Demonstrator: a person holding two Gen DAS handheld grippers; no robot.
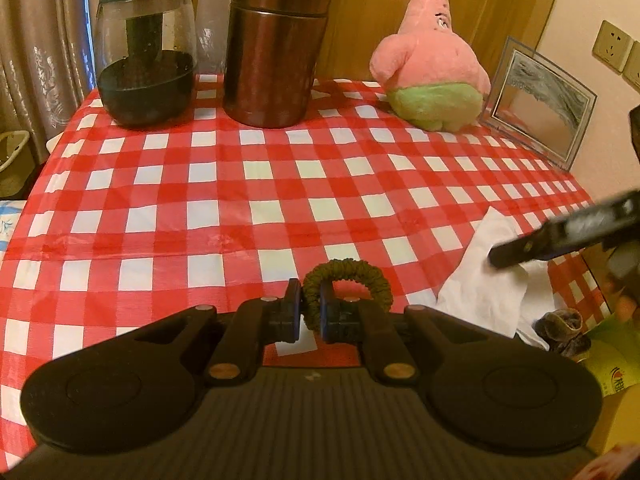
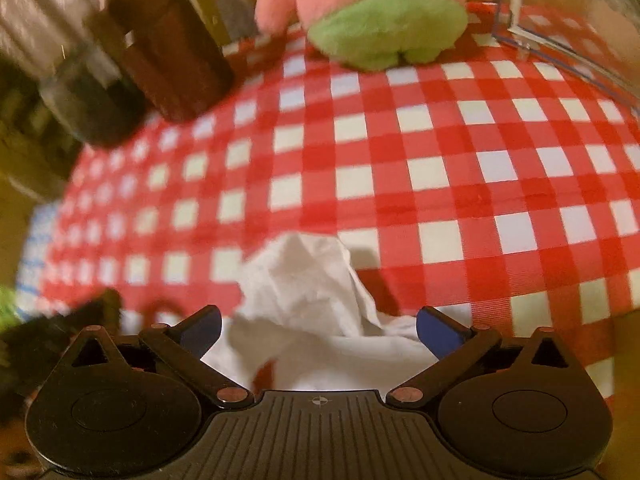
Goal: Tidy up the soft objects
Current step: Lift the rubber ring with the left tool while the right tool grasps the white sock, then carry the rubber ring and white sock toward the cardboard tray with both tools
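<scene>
My left gripper [image 1: 310, 312] is shut on a dark green hair scrunchie [image 1: 356, 276], whose loop arches up beyond the pads just above the checked tablecloth [image 1: 280, 184]. A crumpled white tissue [image 1: 484, 276] lies at the table's right front corner. The right gripper shows over it in the left wrist view as a dark blurred finger [image 1: 520, 246]. In the right wrist view my right gripper [image 2: 319, 330] stands wide open with the white tissue [image 2: 316, 300] between its blue pads [image 2: 438, 334], which do not press on it. A pink and green plush star [image 1: 432, 68] sits at the back right.
A glass jar with dark contents [image 1: 146, 56] and a brown metal canister [image 1: 276, 44] stand at the back of the table. A clear picture frame [image 1: 540, 104] leans at the right edge beside the plush. A small dark cloth item [image 1: 564, 330] lies off the right front corner.
</scene>
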